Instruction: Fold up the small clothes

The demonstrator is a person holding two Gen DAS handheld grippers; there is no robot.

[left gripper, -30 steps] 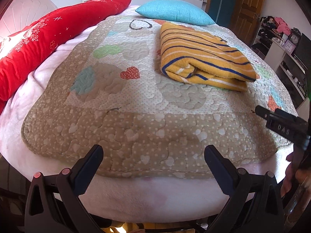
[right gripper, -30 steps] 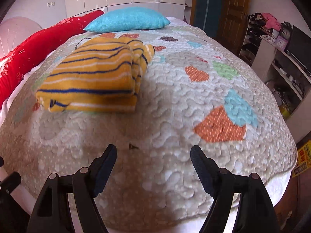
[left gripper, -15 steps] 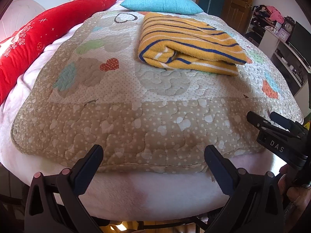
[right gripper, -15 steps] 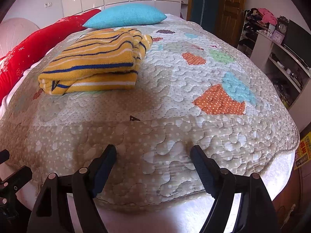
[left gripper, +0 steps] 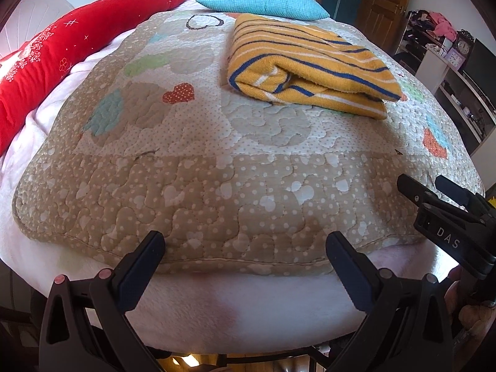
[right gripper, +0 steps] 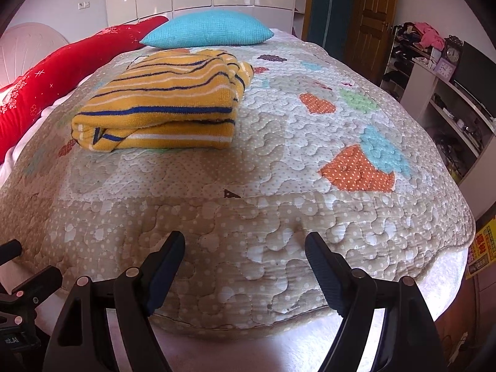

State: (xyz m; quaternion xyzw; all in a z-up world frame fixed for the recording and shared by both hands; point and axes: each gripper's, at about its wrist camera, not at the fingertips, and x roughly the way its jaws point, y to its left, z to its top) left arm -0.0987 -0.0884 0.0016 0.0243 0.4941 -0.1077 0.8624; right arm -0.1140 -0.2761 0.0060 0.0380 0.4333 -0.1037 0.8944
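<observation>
A yellow garment with blue and white stripes (left gripper: 307,68) lies folded in a thick stack on the quilted bed cover (left gripper: 217,186), toward the far right in the left wrist view. It also shows in the right wrist view (right gripper: 164,102), at the far left. My left gripper (left gripper: 245,245) is open and empty at the bed's near edge, well short of the garment. My right gripper (right gripper: 245,245) is open and empty at the near edge too. The right gripper also shows in the left wrist view (left gripper: 434,189).
A red bolster (left gripper: 62,49) lies along the bed's left side and a turquoise pillow (left gripper: 263,0) at its head. White shelves with clutter (right gripper: 449,99) and a wooden door (right gripper: 372,24) stand to the right of the bed.
Both grippers have drawn back and down toward the bed's near edge. The garment now sits farther off in both views. Both grippers stay open.
</observation>
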